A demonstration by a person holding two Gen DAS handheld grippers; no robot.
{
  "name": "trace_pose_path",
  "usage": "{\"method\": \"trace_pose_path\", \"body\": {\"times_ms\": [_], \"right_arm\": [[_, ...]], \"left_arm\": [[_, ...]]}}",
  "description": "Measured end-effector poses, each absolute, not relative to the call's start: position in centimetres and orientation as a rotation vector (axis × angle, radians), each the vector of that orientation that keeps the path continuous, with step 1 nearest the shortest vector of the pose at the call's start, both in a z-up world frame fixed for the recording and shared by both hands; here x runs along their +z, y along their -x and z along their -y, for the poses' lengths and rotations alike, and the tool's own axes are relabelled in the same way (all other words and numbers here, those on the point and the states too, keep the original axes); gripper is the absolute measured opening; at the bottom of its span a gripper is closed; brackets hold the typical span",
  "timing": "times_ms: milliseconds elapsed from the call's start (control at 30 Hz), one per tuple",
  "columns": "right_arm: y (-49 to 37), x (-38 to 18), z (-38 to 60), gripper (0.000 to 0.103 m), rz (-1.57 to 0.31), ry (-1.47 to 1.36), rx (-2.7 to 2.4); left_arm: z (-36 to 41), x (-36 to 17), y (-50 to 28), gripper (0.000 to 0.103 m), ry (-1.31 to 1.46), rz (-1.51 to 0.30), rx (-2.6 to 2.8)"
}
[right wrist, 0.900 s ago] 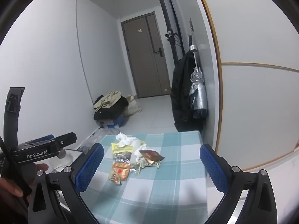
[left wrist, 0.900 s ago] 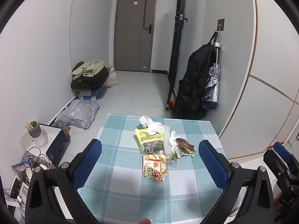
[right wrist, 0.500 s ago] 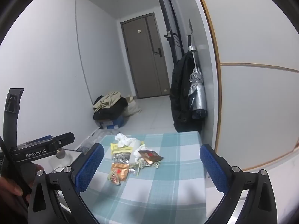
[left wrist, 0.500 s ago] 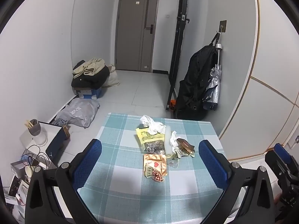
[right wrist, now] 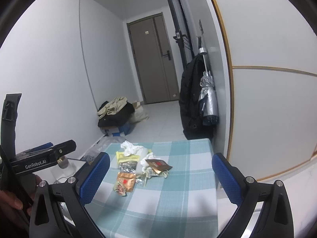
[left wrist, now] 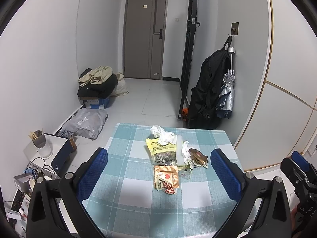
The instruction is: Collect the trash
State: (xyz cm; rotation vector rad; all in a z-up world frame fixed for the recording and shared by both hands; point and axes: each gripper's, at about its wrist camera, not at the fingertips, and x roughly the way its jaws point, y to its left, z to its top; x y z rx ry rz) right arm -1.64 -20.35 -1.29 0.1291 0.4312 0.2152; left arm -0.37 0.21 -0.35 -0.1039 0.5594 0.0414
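Two grippers, and you've got both of them spread wide with nothing between the blue pads. Your left gripper hangs over the near edge of the checked table, tilted down a bit, and your right gripper does the same from a little further right.

The trash is all bunched together around the middle of the table, well ahead of both tools and untouched. In the left wrist view, the orange snack packet with the heart on it sits nearest you. At its 12 o'clock lies the yellow printed bag, with crumpled white tissue on its far end. At about 2 o'clock from the orange packet there's a brown wrapper on top of some smaller scraps, touching the rest of the pile.

In the right wrist view, at 9 o'clock, you can see your left hand wrapped round the left tool's handle.
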Motion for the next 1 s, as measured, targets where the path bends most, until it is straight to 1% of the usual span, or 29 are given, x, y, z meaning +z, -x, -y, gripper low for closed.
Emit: {"method": "trace_pose_path", "body": {"times_ms": [1000], "right_arm": [[1.66, -1.39, 19.86, 0.103, -0.434, -0.086, 0.2]], "left_arm": [[-0.09, -0.84, 0.29, 0.102, 0.09, -0.577, 0.045]]}}
